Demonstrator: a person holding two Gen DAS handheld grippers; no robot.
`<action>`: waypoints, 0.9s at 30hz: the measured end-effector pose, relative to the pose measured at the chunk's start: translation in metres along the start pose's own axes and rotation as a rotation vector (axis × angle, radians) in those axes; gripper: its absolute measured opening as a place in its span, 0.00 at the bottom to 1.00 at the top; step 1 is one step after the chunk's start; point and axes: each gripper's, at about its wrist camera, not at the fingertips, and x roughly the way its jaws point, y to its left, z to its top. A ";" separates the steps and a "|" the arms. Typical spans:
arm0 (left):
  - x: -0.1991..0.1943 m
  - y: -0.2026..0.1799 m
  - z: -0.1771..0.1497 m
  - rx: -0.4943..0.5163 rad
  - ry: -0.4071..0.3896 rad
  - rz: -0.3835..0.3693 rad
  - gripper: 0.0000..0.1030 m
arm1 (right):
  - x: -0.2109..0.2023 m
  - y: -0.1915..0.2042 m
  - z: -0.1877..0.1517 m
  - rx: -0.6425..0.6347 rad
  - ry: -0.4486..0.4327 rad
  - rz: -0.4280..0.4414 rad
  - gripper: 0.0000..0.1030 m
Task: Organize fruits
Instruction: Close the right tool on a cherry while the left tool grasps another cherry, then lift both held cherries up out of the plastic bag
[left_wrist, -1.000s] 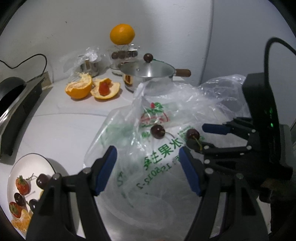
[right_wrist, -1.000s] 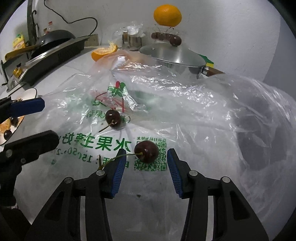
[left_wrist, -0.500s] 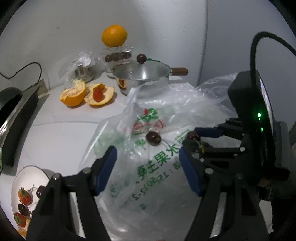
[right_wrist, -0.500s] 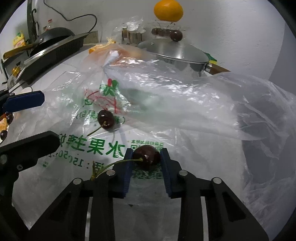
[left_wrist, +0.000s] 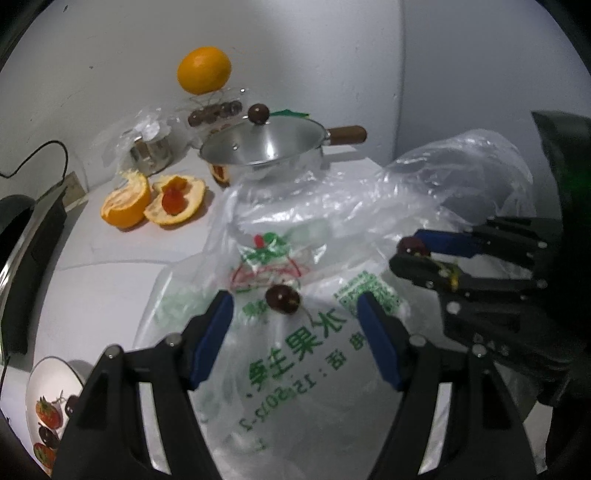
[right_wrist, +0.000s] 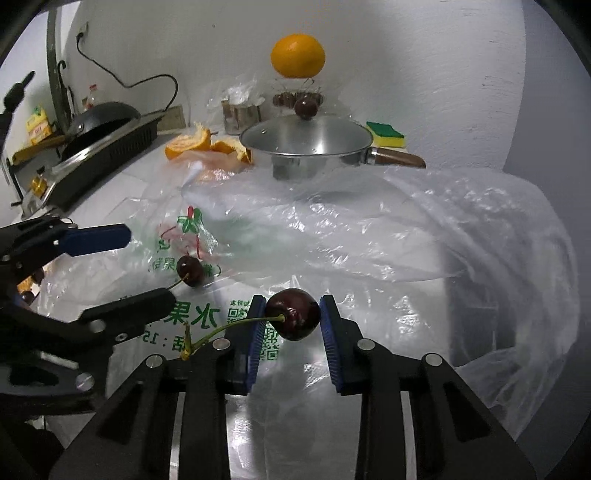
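Pinching a cherry (right_wrist: 293, 319), right claw (right_wrist: 291, 325); only left view shows plate (left_wrist: 33, 387), spread left claw (left_wrist: 295, 332)

White wall (right_wrist: 424, 55), white countertop (left_wrist: 110, 280), dim light

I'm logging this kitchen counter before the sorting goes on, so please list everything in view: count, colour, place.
cherry in the right gripper: one, dark red, pinched between the pads, green stem sticking left
loose cherry: one, dark red, on the bag
plastic bag: one, clear with green print, spread over the counter
whole orange: one, orange, raised on a wire stand by the wall
orange pieces: two, orange, on the counter
pot: one, silver with lid, wooden handle, behind the bag
sponge: one, green and yellow, beside the pot
plate: one, white, holding strawberries and cherries
left gripper: black, blue pads, open around the loose cherry
right gripper: black, blue pads, shut on its cherry
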 end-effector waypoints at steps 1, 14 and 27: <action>0.004 -0.001 0.001 0.001 0.004 0.002 0.69 | -0.001 -0.001 -0.001 0.002 -0.003 0.005 0.31; 0.050 0.003 0.003 -0.025 0.076 -0.004 0.68 | 0.008 -0.010 -0.002 0.020 -0.001 0.041 0.31; 0.067 0.011 0.002 -0.066 0.101 -0.009 0.30 | 0.015 -0.018 -0.005 0.030 0.007 0.039 0.31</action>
